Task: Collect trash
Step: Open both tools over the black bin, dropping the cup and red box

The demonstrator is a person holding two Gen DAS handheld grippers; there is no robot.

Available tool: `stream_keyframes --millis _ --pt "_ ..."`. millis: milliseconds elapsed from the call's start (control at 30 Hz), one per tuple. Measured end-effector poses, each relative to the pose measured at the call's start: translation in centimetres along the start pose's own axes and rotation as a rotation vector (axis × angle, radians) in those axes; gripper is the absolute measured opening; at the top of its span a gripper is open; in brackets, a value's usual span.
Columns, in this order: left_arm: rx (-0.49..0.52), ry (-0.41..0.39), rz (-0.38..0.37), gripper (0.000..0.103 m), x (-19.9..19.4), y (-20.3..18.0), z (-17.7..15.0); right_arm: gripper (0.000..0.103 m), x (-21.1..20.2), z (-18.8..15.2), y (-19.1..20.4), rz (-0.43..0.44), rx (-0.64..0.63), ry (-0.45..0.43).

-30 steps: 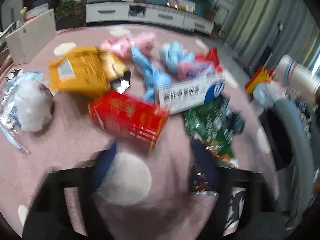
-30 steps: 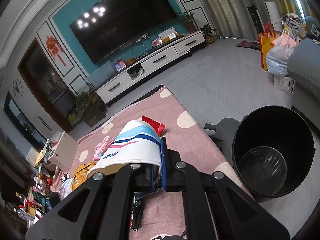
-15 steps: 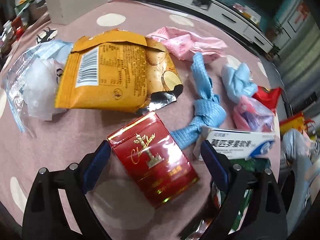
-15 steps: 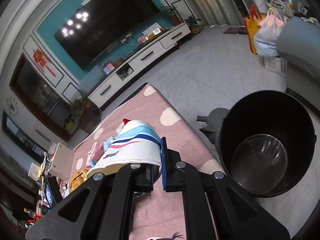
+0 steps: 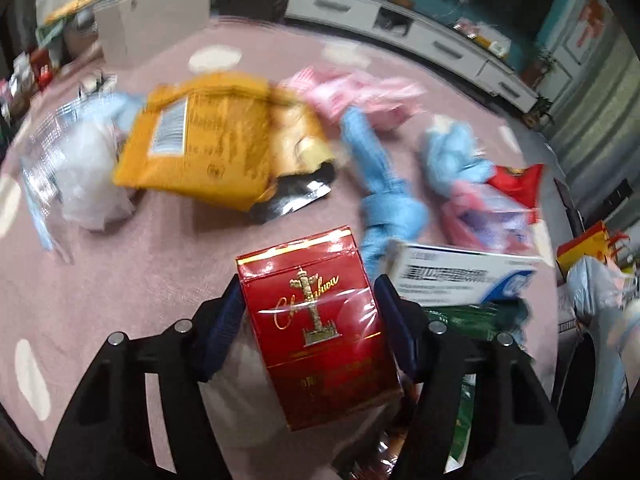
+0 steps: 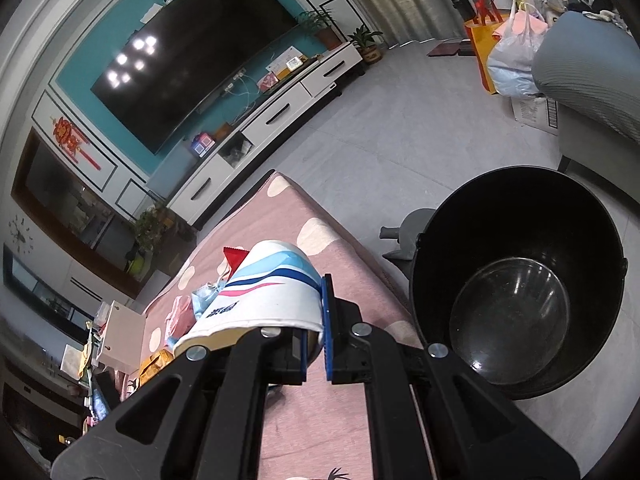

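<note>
A red cigarette box point(image 5: 316, 332) lies on the pink spotted mat point(image 5: 120, 280), between the blue pads of my left gripper point(image 5: 310, 320). The jaws are closing, and both pads touch the box's long sides. In the right wrist view my right gripper point(image 6: 316, 336) is shut on the rim of a white paper cup point(image 6: 272, 288) with blue and red stripes, held above the mat's edge. A black bin point(image 6: 560, 220) stands on the floor just right of that gripper, with nothing visible inside it.
More trash lies on the mat beyond the box: an orange snack bag point(image 5: 208, 148), a clear plastic bag point(image 5: 80, 172), pink wrappers point(image 5: 356, 96), blue cloth point(image 5: 384, 200) and a white and blue carton point(image 5: 460, 276). A grey sofa point(image 6: 592, 68) and shopping bags point(image 6: 504, 48) stand past the bin.
My left gripper moved in over the red box and its jaws narrowed from wide apart to the box's sides. The right gripper carried the cup closer to the bin.
</note>
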State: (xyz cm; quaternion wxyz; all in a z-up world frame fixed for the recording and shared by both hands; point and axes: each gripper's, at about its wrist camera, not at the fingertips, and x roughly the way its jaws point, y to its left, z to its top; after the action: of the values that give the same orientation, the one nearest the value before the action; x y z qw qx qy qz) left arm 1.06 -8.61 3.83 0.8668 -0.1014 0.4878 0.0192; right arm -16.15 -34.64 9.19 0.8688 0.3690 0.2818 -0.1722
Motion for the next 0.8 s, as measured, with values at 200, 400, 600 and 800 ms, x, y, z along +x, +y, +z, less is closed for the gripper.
stream_keyframes --millis 200,400,600,800 --pt "0.103 -0.146 -0.150 0.065 -6.5 -4.1 -0.8 0.007 -0.9 0.2 -0.7 -0.049 0.005 -0.032" --pt "0.265 -0.175 -0.413 0.065 -9.3 -10.7 -2.6 0.007 -2.4 0.5 -2.6 -0.116 0.048 -0.080" --pt "0.384 -0.105 -0.590 0.064 -8.9 -17.5 -5.0 0.007 -4.5 0.9 -6.5 -0.257 0.132 -0.135" --pt "0.471 0.034 -0.731 0.064 -6.5 -23.8 -7.5 0.007 -5.9 1.0 -9.7 -0.380 0.208 -0.159"
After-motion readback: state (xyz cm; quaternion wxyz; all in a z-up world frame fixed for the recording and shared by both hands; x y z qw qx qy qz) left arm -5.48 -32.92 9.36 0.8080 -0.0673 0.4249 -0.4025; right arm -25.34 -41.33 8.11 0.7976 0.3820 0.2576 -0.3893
